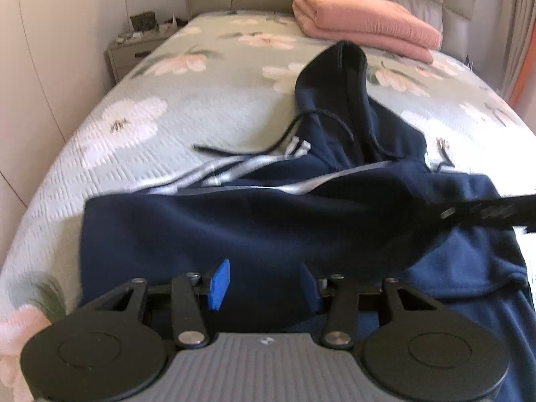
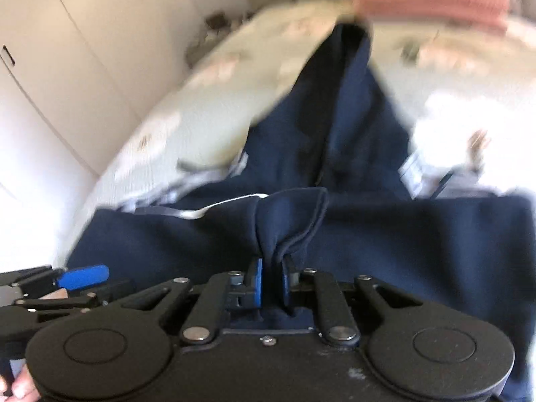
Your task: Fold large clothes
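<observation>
Hoodie blurred; fold hides right gripper pads, pinched.

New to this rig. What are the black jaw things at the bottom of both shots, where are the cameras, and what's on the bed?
No robot arm here: a person holds a two-finger gripper in each hand, and each gripper carries a fisheye camera looking forward along its blue-padded fingers. One picture comes from the left gripper, the other from the right gripper.

On the floral quilted bed cover lies a navy blue hooded sweatshirt with white sleeve stripes, partly folded, hood pointing toward the headboard. A folded pink blanket sits near the headboard.

The right gripper pinches a bunched fold of the sweatshirt between its pads. The left gripper's jaws stand apart over the fabric; a grip is not clear from here.
</observation>
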The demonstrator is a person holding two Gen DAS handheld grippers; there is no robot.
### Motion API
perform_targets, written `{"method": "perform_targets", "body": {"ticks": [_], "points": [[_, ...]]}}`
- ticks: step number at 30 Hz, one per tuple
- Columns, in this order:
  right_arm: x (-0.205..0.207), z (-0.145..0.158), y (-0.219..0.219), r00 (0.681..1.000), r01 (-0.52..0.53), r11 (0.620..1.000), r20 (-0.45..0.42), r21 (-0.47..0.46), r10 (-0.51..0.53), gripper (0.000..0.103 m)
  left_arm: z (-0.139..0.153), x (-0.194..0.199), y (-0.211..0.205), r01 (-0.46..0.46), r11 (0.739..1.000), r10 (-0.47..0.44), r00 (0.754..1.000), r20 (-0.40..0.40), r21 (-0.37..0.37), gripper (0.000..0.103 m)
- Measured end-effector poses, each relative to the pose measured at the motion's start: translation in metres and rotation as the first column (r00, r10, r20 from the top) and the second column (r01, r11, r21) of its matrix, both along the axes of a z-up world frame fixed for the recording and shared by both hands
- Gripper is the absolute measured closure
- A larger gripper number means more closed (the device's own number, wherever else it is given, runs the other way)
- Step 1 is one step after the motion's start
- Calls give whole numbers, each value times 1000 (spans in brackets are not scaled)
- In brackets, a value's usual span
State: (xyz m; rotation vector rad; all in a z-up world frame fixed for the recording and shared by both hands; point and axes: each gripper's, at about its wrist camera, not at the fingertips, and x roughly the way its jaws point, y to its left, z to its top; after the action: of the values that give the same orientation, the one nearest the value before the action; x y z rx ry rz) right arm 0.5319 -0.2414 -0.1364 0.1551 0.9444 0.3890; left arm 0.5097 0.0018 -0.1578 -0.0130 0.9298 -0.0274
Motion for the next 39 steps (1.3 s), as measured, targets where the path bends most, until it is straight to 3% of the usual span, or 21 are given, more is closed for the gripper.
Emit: {"method": "perform_targets", "body": {"ticks": [5,8,9,11,12,15,18,20,21,22,25,28,29,30,31,33,34,37,39], "points": [[-28,69,-61,967,188,969,202,-162,-154,88,13,13,-7,16,999,-15,999,46,-28,53],[-35,67,-98,956,270,929,186,-255,-227,86,3,25,-19,32,999,-31,999,41,-11,52],[-33,54,-110,967,251,935,114,-249,-229,79,-6,30,-22,27,1000,-27,999,26,-8,51],[-24,20,-121,977,204,950,-17,-236,-214,48,-24,40,-24,13,1000,-13,1000,-16,13,53],[-22,2,-126,975,201,944,-39,-261,-219,36,-33,44,-24,8,999,-6,999,-34,35,55],[-22,-5,-144,951,285,893,-17,-348,-310,42,-37,47,-17,0,999,2,999,-49,39,62],[-33,25,-161,920,391,887,78,-245,-384,42,-24,46,-13,8,1000,-7,1000,-25,10,59],[-31,33,-152,937,349,914,95,-209,-336,46,-20,49,-18,37,999,-37,999,-16,7,59],[-25,30,-142,949,316,926,90,-208,-303,68,-21,51,-21,47,999,-47,999,-21,6,59],[-20,24,-134,957,289,931,85,-222,-277,103,-24,55,-25,56,998,-56,998,-32,8,62],[4,-14,-107,971,237,937,35,-257,-236,103,-42,62,-30,73,997,-72,994,-79,21,73],[13,-53,-120,961,235,923,-68,-304,-267,103,-59,58,-18,76,996,-72,993,-89,43,81],[10,-56,-132,957,257,935,-71,-243,-281,103,-58,55,-11,68,997,-64,994,-87,36,83],[7,-54,-142,947,287,935,-85,-209,-310,103,-56,54,-5,52,998,-49,994,-93,34,93],[3,-46,-150,928,334,917,-92,-218,-360,103,-52,52,0,36,998,-32,994,-100,42,99],[-11,-25,-153,906,398,868,-24,-298,-424,103,-41,42,7,42,998,-37,995,-95,52,98],[-19,-14,-150,911,396,864,11,-312,-413,95,-34,35,8,49,998,-45,995,-85,40,94],[-31,-1,-123,955,283,928,-25,-241,-297,95,-27,19,0,68,998,-67,994,-87,8,88],[-32,-7,-99,979,187,949,-34,-255,-203,90,-39,16,-10,68,996,-60,990,-128,60,88]]}}
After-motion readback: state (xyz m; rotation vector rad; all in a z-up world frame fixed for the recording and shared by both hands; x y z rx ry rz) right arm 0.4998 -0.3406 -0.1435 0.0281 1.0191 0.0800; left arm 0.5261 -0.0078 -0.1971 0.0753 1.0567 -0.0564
